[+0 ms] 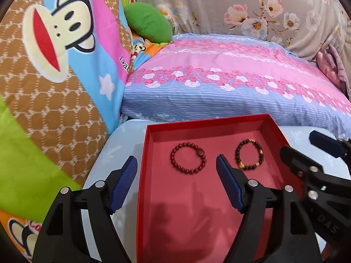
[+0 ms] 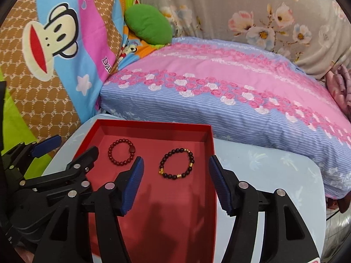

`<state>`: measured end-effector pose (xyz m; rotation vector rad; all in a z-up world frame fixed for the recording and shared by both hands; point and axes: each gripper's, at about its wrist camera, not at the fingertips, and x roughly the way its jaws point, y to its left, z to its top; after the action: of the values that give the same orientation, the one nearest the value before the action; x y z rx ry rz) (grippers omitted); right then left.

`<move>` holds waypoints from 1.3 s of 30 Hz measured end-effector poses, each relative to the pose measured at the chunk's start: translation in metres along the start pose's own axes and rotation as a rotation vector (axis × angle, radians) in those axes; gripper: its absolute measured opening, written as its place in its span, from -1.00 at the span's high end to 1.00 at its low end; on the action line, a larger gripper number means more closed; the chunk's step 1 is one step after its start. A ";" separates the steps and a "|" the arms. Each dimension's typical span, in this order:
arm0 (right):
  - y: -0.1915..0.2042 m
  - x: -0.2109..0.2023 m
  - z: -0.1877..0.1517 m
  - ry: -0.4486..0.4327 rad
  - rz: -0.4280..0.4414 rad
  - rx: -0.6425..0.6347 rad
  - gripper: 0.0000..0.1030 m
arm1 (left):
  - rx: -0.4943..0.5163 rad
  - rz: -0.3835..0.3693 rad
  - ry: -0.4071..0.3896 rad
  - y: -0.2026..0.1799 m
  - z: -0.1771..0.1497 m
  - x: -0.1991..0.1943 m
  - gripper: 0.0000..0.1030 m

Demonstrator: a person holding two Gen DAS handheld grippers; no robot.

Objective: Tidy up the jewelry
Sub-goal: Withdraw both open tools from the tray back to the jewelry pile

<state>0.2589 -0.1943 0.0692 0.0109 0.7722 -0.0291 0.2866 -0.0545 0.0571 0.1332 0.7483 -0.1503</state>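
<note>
A red open box (image 1: 151,153) (image 2: 210,153) sits on a pale blue surface. Inside lie a dark red bead bracelet (image 1: 188,158) (image 2: 121,152) on the left and a black bead bracelet with gold beads (image 1: 248,154) (image 2: 176,163) on the right. My left gripper (image 1: 176,164) is open and empty, held above the box's left part near the red bracelet. My right gripper (image 2: 175,164) is open and empty, above the black bracelet. Each gripper shows at the edge of the other view: the right gripper (image 1: 307,146) and the left gripper (image 2: 72,149).
The pale blue surface (image 2: 274,171) carries the box. Behind it lies a pink and blue rose-print pillow (image 1: 219,81). A cartoon monkey blanket (image 1: 61,43), a green cushion (image 1: 149,22) and a grey floral cloth (image 1: 252,8) surround it.
</note>
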 end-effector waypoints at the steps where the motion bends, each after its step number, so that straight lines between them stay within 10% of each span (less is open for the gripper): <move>1: 0.000 -0.008 -0.004 -0.006 0.004 0.005 -0.18 | 0.003 0.002 -0.003 -0.001 -0.003 -0.008 -0.38; 17: 0.002 -0.114 -0.091 -0.011 0.056 0.078 -0.19 | 0.009 -0.007 0.015 -0.015 -0.075 -0.104 -0.49; 39: 0.009 -0.152 -0.166 0.047 0.077 0.101 -0.19 | -0.046 -0.039 0.109 -0.014 -0.152 -0.139 -0.49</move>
<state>0.0345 -0.1790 0.0565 0.1377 0.8165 0.0054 0.0824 -0.0293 0.0413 0.0831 0.8628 -0.1637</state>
